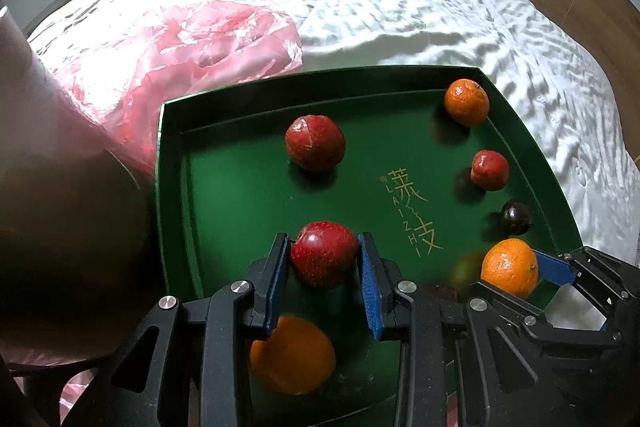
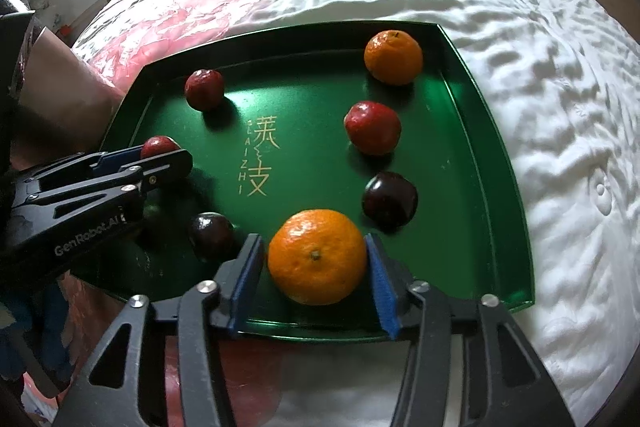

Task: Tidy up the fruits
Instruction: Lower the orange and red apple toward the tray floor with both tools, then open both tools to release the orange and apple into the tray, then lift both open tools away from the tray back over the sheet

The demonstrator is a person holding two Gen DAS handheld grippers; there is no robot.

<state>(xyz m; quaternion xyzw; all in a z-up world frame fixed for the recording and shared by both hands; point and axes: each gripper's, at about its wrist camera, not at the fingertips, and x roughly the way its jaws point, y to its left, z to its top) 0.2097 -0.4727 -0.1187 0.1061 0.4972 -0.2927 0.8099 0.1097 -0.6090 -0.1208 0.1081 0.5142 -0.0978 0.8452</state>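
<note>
Between my left gripper's [image 1: 323,259] blue pads sits a red apple [image 1: 324,254], jaws narrowed and clamped on it, near the left side of the green tray [image 1: 172,163]. My right gripper [image 2: 316,261] stands wide around a mandarin [image 2: 317,255] at the tray's near edge; its pads sit just beside the peel, and I cannot tell whether they touch it.

Farther off on the tray floor lie another red apple [image 1: 315,143] toward the far left, a second mandarin [image 2: 393,56] in the far right corner, a smaller red fruit [image 2: 373,127] nearer than that one, and a dark plum [image 2: 389,199] nearer still. Another dark plum [image 2: 211,235] rests just left of my right gripper. One more orange fruit [image 1: 292,359] shows blurred under my left jaws.

Gold writing in the tray's middle reads "LAIZHI" [image 2: 244,163] beside Chinese characters. White lettering on my left gripper's arm reads "GenRobot.AI" [image 2: 90,239].

Under the tray spreads a rumpled white bedsheet [image 2: 520,27], with a pink plastic bag [image 1: 180,43] at the far left.
</note>
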